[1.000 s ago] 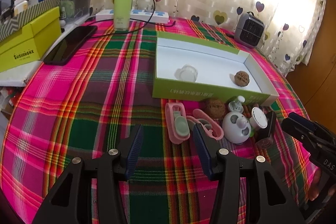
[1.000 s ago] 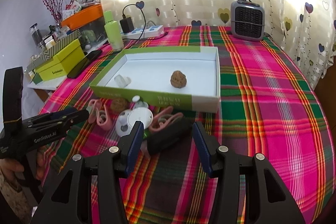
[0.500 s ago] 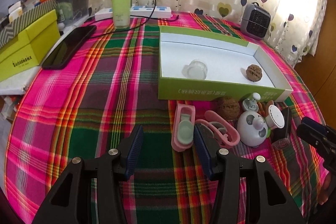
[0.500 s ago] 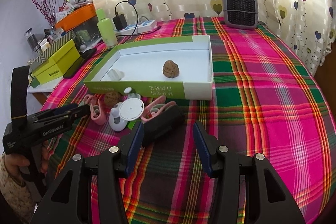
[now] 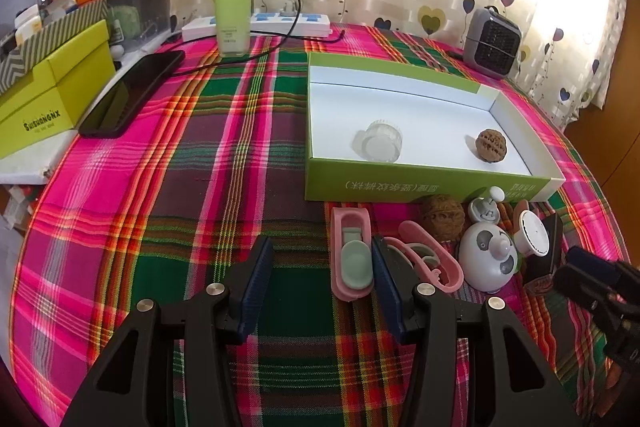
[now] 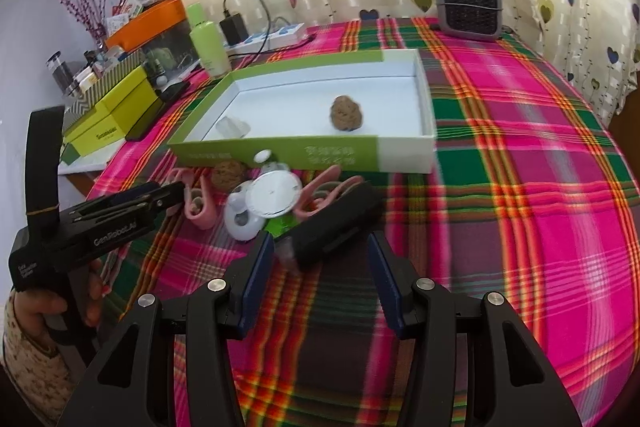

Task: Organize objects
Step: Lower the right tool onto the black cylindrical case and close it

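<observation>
A green-and-white box tray [image 5: 424, 183] holds a walnut [image 5: 491, 145] and a clear cap [image 5: 380, 141]. In front of it lie a pink case with a green pad [image 5: 352, 259], a pink clip [image 5: 430, 255], a second walnut [image 5: 442, 217], a white round toy [image 5: 486, 259], a white disc [image 5: 534, 233] and a black box [image 5: 546, 251]. My left gripper [image 5: 322, 279] is open, and the pink case lies just inside its right finger, unpressed. My right gripper [image 6: 322, 267] is open just short of the black box [image 6: 334, 223]. Its tip [image 5: 576, 263] shows at the right edge of the left wrist view.
A green bottle [image 5: 232, 11], a power strip [image 5: 280, 23] with a cable, a black phone [image 5: 132, 95] and a yellow-green box [image 5: 52, 91] stand at the back left. A small grey heater [image 6: 468, 3] stands at the back. A hand holds the left gripper [image 6: 176, 193].
The left gripper has edged toward the pink case, which now sits beside its right finger. The right view has shifted slightly. Both pairs of jaws keep the same width.
</observation>
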Action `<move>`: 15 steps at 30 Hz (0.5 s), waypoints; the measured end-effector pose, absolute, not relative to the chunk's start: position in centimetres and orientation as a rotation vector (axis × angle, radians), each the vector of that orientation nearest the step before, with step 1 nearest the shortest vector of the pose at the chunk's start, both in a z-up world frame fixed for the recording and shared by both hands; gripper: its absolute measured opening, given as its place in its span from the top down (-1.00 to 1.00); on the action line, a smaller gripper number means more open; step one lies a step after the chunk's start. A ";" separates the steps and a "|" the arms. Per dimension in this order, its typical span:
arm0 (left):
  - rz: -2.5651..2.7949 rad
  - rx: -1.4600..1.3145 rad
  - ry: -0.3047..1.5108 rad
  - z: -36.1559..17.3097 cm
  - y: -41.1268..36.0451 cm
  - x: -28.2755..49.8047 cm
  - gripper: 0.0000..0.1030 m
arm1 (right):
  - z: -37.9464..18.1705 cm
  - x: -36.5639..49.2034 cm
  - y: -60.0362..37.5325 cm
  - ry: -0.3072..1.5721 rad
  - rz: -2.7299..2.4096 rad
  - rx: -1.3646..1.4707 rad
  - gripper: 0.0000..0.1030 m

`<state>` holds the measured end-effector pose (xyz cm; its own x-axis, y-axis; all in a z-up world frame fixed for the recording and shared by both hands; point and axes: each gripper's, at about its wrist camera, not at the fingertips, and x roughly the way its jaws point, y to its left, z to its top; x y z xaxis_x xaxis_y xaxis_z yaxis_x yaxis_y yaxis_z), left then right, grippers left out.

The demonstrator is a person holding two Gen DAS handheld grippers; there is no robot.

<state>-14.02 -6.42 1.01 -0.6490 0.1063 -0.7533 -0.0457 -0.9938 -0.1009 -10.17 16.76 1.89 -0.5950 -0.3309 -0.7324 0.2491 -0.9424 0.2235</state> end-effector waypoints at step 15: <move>2.773 -1.272 -0.122 1.0 -6.6 -14.0 0.07 | 1.4 -10.4 16.8 -0.084 -2.641 1.282 0.04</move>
<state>-14.02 -6.57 1.02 -0.6497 0.1133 -0.7517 -0.0470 -0.9929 -0.1091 -10.39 16.77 1.38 -0.6019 -0.2080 -0.7710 0.1583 -0.9774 0.1401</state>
